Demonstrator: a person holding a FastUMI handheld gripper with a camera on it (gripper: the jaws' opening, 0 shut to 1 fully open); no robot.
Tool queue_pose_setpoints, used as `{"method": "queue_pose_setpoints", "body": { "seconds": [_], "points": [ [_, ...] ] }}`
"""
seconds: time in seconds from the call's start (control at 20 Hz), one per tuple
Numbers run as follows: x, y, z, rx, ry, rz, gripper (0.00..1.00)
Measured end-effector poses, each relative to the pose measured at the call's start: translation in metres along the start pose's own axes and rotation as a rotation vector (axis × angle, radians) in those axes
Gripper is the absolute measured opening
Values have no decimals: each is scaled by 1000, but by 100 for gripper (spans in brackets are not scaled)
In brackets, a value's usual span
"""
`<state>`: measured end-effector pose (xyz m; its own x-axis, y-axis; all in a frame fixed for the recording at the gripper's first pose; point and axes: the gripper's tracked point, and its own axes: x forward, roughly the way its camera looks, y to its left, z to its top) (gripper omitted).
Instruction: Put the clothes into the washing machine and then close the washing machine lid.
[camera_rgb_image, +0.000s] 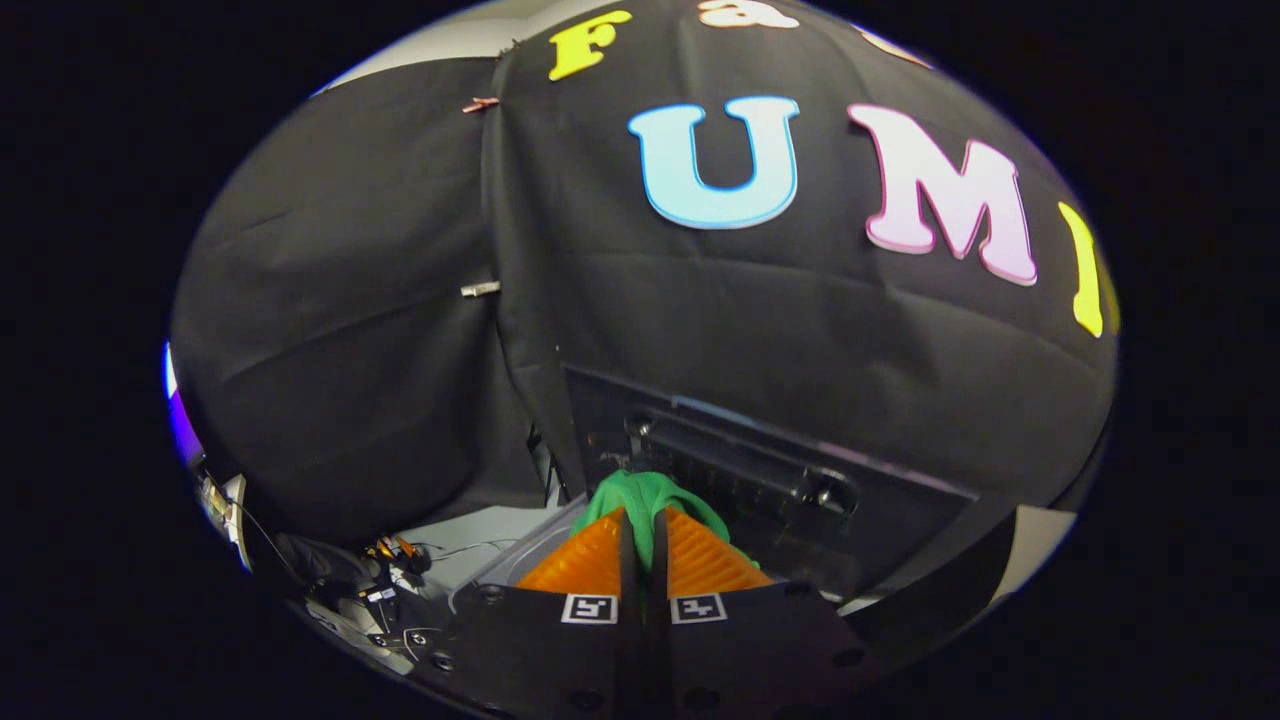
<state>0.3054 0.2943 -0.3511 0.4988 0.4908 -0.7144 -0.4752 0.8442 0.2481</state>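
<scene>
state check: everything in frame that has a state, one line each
gripper: jaws shut on the green cloth, held up.
green cloth: pinched between the jaws, bunched, spilling out ahead of them.
washing machine lid: raised, standing open beyond the jaws.

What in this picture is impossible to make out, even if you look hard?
- Green cloth: pinched in the claw; its fingers cover most of it, so its shape is unknown.
- Washing machine drum: hidden beneath the fingers; a pale rim peeks out beside them.
- Raised dark lid: its lower part is covered by the cloth and claw.
- Cable clutter: too small to identify.
</scene>
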Motion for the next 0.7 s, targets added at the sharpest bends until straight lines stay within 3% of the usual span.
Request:
{"method": "queue_pose_setpoints", "body": {
  "seconds": [0.25,0.5,0.65,0.7],
  "points": [
    [24,-14,-38,9,147,-39,5],
    [26,-16,-49,8,197,-41,9],
    [24,-1,-30,21,132,23,23],
    [26,-2,-29,15,113,23,41]
  ]
}}
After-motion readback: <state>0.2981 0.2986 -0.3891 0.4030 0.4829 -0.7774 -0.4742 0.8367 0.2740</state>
